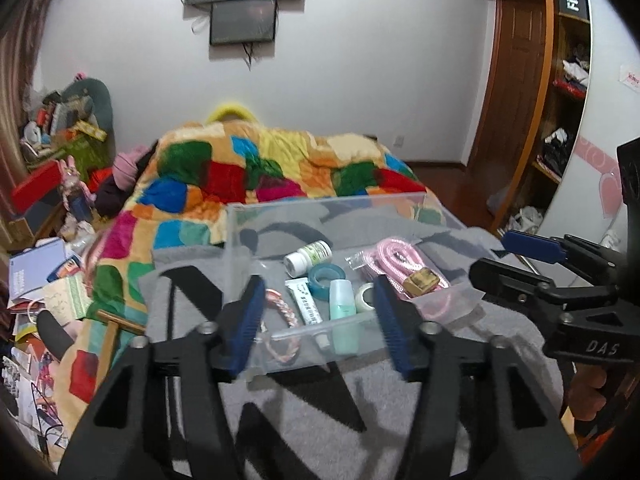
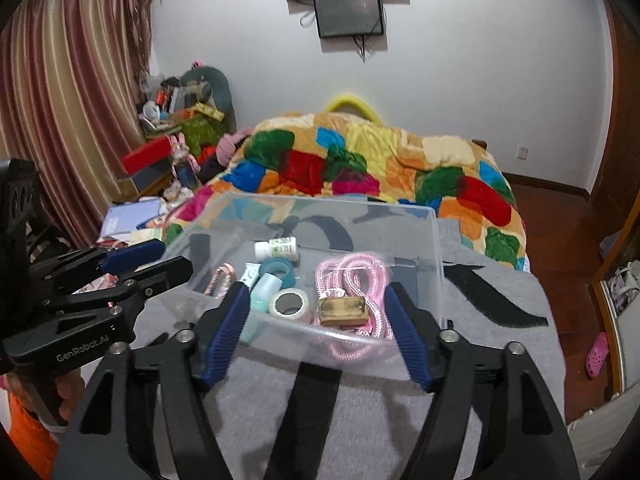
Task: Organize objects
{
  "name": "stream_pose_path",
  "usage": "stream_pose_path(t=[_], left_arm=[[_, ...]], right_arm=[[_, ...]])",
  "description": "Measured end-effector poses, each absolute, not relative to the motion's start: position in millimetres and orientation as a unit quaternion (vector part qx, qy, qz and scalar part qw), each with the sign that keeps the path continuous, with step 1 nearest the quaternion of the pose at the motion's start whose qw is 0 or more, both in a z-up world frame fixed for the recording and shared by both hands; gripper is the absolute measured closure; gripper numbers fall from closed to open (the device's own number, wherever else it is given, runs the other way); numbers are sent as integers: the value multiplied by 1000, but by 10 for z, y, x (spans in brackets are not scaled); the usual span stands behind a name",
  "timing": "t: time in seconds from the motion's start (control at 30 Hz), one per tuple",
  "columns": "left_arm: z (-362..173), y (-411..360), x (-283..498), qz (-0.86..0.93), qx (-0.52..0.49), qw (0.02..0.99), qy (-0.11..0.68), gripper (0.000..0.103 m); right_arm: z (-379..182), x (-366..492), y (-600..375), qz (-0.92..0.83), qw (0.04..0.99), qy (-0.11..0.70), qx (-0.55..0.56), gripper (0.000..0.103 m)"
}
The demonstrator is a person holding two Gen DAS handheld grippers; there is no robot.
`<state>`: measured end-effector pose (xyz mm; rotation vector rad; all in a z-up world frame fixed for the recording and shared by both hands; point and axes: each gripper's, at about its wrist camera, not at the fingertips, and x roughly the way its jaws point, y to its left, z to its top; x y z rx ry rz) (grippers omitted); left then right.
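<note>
While poised just short of the clear bin's near wall: left claw, fingers apart, nothing held; right claw, likewise spread and unladen. Inside bin, all on its floor: pink cord with wooden tag, tape roll, teal ring, mint bottle, white tube, pill bottle, braided band. Bin on grey blanket, on the bed; patchwork quilt beyond. Judged nearly done. For any further pick: descend over the rim, not through it; close on one item only, clear of the cord loops.
</note>
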<state>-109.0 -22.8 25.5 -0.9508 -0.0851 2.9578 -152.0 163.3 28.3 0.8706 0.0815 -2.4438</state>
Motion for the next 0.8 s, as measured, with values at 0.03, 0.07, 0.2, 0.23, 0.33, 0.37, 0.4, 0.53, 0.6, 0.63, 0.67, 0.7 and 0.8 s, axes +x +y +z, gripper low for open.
stream_pose_path(t=[0.03, 0.07, 0.2, 0.23, 0.33, 0.37, 0.4, 0.53, 0.6, 0.63, 0.67, 0.7, 0.8], left_arm=[[267, -231, -1053, 953, -302, 16, -27, 39], [269, -231, -1002, 954, -297, 17, -28, 37], [212, -188, -866, 955, -295, 19, -26, 27], [186, -171, -840, 955, -295, 19, -24, 24], [113, -126, -766, 955, -295, 17, -21, 18], [83, -108, -748, 955, -295, 18, -22, 18], [59, -93, -735, 955, -296, 20, -24, 17], [-37, -34, -702, 953, -302, 25, -30, 16], [-63, -10, -677, 952, -303, 25, -33, 16], [-69, -9, -670, 952, -303, 27, -36, 16], [-76, -7, -660, 952, -302, 27, -39, 16], [-72, -1, -648, 952, -302, 26, -38, 16], [-72, 17, -620, 953, -299, 25, -37, 16]], right_arm=[[295, -1473, 1650, -909, 269, 31, 317, 29], [299, -1412, 1675, -912, 268, 32, 310, 26], [258, -1287, 1726, -916, 267, 31, 299, 21], [235, -1261, 1741, -916, 268, 29, 299, 20], [145, -1202, 1783, -915, 268, 27, 300, 20], [114, -1184, 1789, -915, 267, 30, 302, 19], [92, -1168, 1794, -915, 266, 34, 301, 19], [33, -1079, 1812, -917, 262, 45, 296, 19], [17, -1029, 1807, -918, 265, 49, 292, 19], [5, -1004, 1803, -918, 265, 51, 290, 19], [0, -986, 1796, -918, 266, 54, 288, 19], [-5, -969, 1783, -918, 266, 58, 287, 19], [-2, -931, 1743, -918, 269, 64, 283, 19]])
